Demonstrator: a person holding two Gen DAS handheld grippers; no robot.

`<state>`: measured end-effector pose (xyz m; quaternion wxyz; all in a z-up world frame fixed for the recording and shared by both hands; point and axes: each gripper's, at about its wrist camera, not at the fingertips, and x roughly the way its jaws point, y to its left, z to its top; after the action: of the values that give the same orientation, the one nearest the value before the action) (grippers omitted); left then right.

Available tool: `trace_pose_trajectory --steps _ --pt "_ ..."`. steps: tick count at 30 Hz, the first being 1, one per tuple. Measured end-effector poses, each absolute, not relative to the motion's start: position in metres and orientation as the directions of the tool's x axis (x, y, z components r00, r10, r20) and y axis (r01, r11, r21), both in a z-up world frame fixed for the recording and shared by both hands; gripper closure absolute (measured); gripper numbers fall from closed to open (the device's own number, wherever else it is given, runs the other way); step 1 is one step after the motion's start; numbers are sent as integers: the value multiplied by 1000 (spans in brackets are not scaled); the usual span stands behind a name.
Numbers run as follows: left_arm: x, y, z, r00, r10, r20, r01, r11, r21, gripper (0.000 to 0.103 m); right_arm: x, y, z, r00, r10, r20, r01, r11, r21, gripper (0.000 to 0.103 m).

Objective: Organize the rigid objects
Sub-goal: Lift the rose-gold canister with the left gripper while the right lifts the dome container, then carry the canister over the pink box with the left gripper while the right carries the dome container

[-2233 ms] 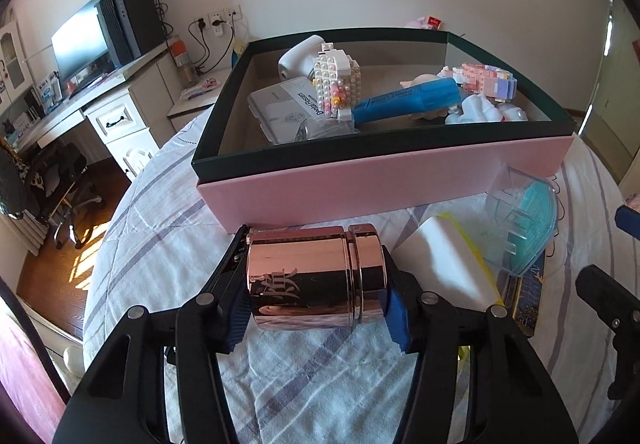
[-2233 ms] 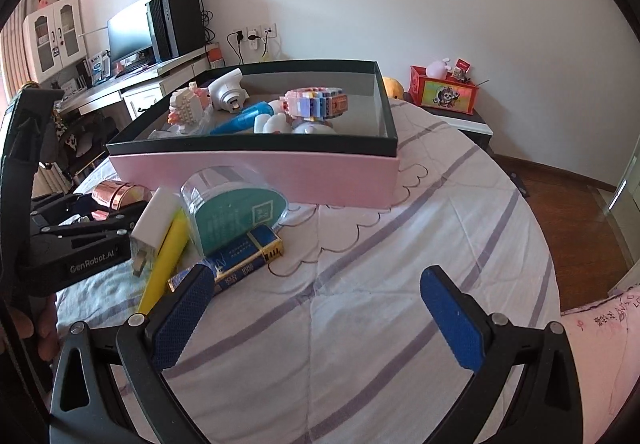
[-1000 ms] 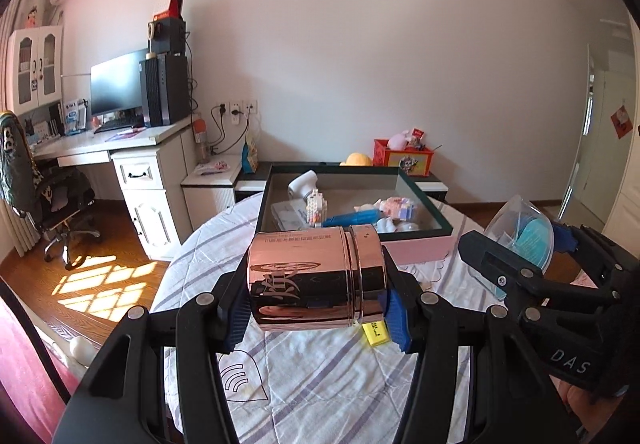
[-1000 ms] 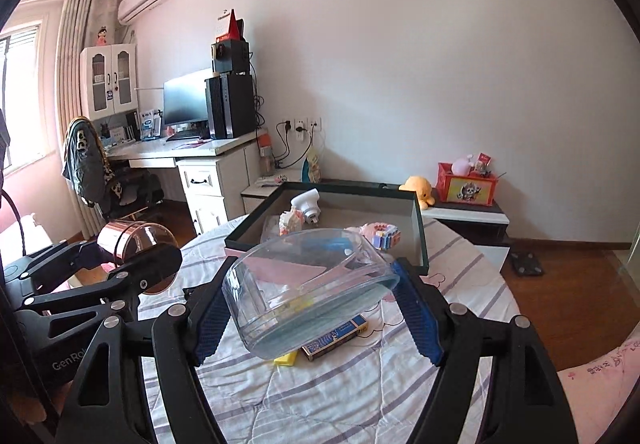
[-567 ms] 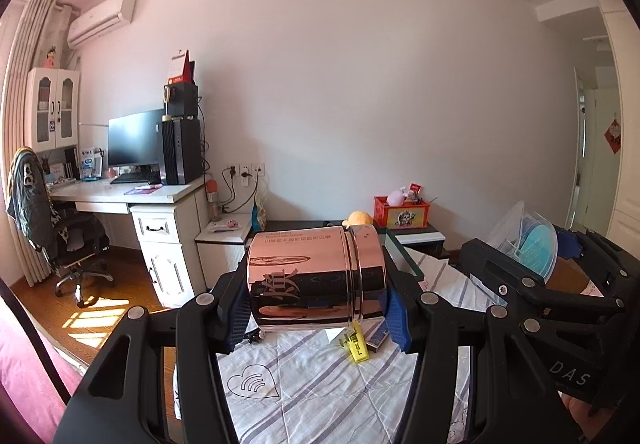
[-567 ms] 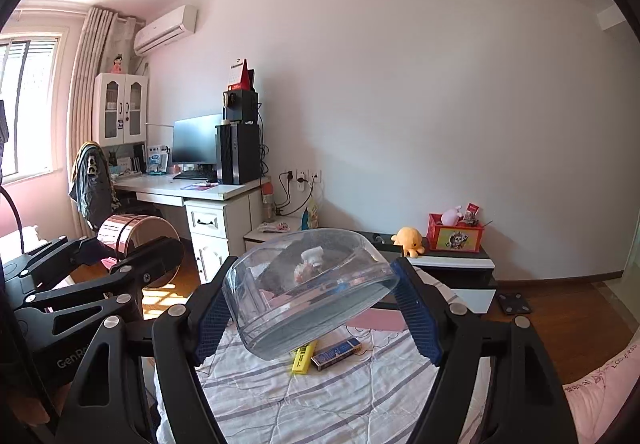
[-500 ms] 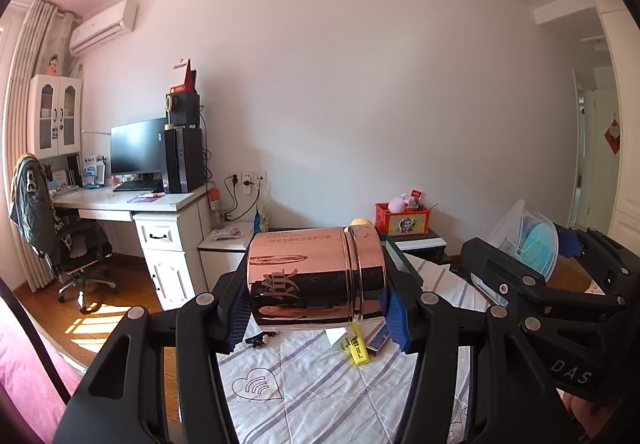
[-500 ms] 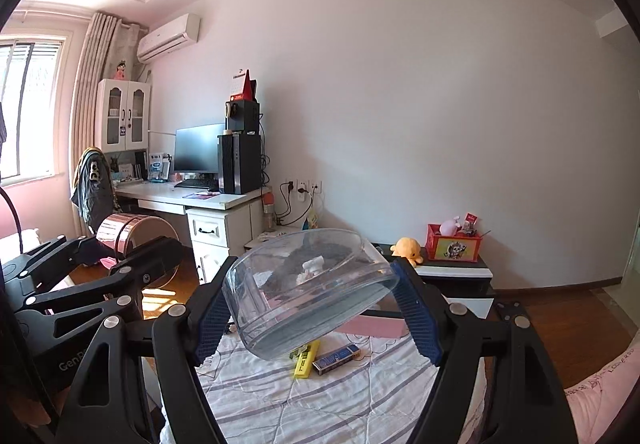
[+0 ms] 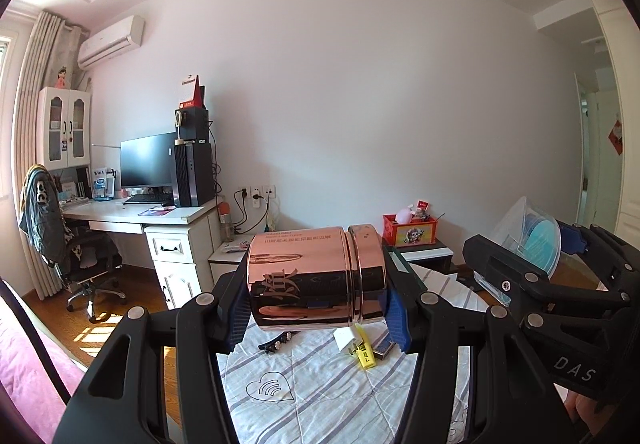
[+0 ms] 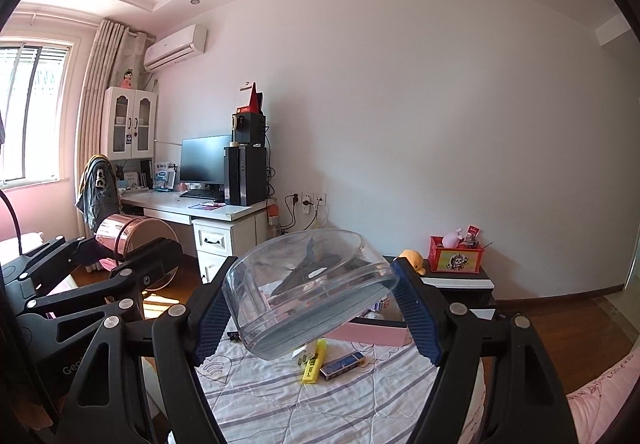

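My left gripper (image 9: 316,308) is shut on a rose-gold tin (image 9: 312,276) that lies sideways between the blue pads, held well above the table. My right gripper (image 10: 312,318) is shut on a clear plastic container (image 10: 308,284), tilted, with teal contents that show in the left wrist view (image 9: 534,240). The two grippers hang side by side; the tin (image 10: 120,236) shows at the left of the right wrist view. Below, the pink box (image 10: 372,336) stands on the striped tablecloth (image 10: 360,400), mostly hidden behind the container.
On the cloth lie a yellow highlighter (image 10: 314,362), a small blue box (image 10: 342,364), a white plug (image 9: 346,338) and a black hair clip (image 9: 276,342). A desk (image 9: 140,216) with a monitor and an office chair (image 9: 80,264) stands left. A red box (image 10: 456,260) sits on a low cabinet.
My right gripper went from open and empty to shut on the clear container. Both grippers then rose and tipped up from the table with their loads. They have held still for the last half second.
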<state>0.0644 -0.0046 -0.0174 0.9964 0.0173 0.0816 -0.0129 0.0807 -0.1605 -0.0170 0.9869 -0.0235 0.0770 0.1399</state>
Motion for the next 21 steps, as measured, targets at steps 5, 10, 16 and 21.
trace_pose_trajectory --steps 5,10,16,21 --pt "80 -4 -26 981 -28 -193 34 999 26 47 99 -163 -24 942 276 -190 -284 959 -16 27" --pt "117 -7 -39 967 -32 -251 40 999 28 47 132 -164 -37 932 273 -239 -283 959 -8 27" --pt "186 -14 -54 948 -43 -316 59 997 39 47 192 -168 -49 922 262 -286 -275 961 -8 27" --pt "265 -22 -71 917 -56 -395 83 995 53 47 256 -167 -62 911 245 -333 -269 963 -30 27"
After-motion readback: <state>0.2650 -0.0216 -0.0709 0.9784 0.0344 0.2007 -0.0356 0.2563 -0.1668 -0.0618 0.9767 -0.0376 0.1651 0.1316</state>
